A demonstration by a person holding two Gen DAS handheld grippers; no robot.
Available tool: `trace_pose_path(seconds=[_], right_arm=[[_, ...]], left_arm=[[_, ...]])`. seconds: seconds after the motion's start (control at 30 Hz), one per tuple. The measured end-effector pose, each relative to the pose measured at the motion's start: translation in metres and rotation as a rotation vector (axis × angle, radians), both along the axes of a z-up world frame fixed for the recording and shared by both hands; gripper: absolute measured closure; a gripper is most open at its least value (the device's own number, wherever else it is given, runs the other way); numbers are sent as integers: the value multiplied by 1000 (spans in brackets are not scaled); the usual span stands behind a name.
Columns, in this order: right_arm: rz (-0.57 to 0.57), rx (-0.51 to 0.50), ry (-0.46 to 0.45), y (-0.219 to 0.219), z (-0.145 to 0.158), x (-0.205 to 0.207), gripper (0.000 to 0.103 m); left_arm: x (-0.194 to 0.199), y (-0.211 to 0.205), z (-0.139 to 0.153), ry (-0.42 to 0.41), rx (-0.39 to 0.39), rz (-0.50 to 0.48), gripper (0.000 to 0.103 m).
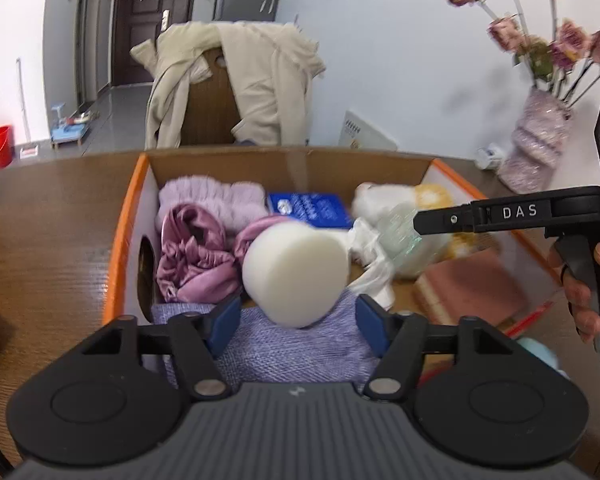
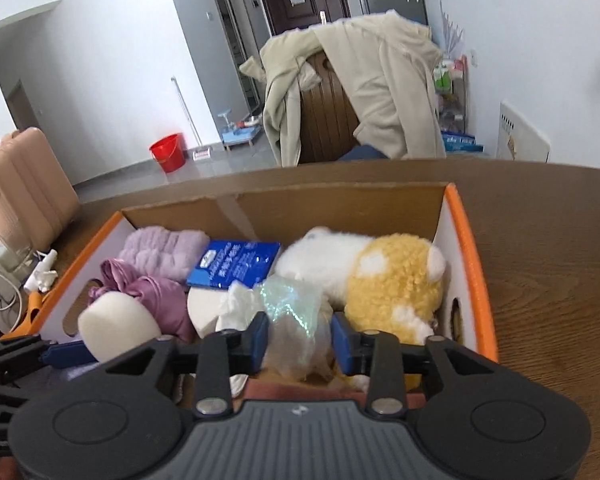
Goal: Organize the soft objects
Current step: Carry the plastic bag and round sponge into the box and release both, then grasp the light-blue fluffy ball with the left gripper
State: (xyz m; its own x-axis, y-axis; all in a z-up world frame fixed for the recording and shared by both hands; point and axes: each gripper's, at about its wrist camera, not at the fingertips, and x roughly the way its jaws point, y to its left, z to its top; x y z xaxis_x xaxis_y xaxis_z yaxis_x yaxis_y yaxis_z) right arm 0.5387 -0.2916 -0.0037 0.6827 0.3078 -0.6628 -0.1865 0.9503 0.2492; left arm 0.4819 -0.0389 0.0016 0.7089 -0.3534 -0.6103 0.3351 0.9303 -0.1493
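An orange-edged cardboard box (image 1: pixel 124 216) (image 2: pixel 472 264) sits on the wooden table and holds soft items. My left gripper (image 1: pixel 298 314) is open over a lavender woven cloth (image 1: pixel 292 352). A white foam cylinder (image 1: pixel 296 276) (image 2: pixel 116 328) lies tilted just past its blue pads, with small gaps on both sides. My right gripper (image 2: pixel 300 340) (image 1: pixel 420 224) is open, and a crumpled iridescent plastic bag (image 2: pixel 296 320) (image 1: pixel 400 236) sits loosely between its pads. A yellow-and-white plush (image 2: pixel 388 284) lies to the right of the bag.
The box also holds a lilac fluffy towel (image 1: pixel 212 200), purple satin cloth (image 1: pixel 196 256), a blue packet (image 1: pixel 312 208) and a pink pad (image 1: pixel 472 288). A chair with a beige coat (image 1: pixel 252 88) stands behind the table. A flower vase (image 1: pixel 536 148) is at the right.
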Motion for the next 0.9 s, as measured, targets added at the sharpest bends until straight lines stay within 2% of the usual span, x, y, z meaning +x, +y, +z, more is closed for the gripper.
trace_pose_path(seconds=[0.07, 0.23, 0.4, 0.53, 0.63, 0.7, 0.77, 0.83, 0.9], right_arm=[[-9, -13, -35, -1, 14, -10, 51], [-13, -29, -121, -6, 57, -39, 49], [-14, -60, -210, -10, 102, -85, 41], [-8, -68, -265, -15, 127, -126, 35], [-5, -68, -290, -16, 137, -153, 34], [-11, -83, -317, -15, 140, -172, 31], [-23, -109, -367, -13, 140, -199, 23], [-16, -107, -418, -13, 137, -230, 17], [-3, -93, -454, -14, 129, -261, 15]], left_arm=[[-7, 3, 11, -31, 7, 22, 28], [-33, 17, 50, -103, -3, 68, 28], [-71, 33, 96, -198, -29, 123, 25], [-103, 37, 119, -256, -38, 145, 23], [-128, 34, 127, -284, -36, 158, 23], [-152, 34, 128, -316, -39, 179, 15], [-177, 34, 126, -350, -47, 220, 7], [-209, 32, 119, -389, -38, 268, 3], [-244, 27, 109, -439, -20, 303, 0]])
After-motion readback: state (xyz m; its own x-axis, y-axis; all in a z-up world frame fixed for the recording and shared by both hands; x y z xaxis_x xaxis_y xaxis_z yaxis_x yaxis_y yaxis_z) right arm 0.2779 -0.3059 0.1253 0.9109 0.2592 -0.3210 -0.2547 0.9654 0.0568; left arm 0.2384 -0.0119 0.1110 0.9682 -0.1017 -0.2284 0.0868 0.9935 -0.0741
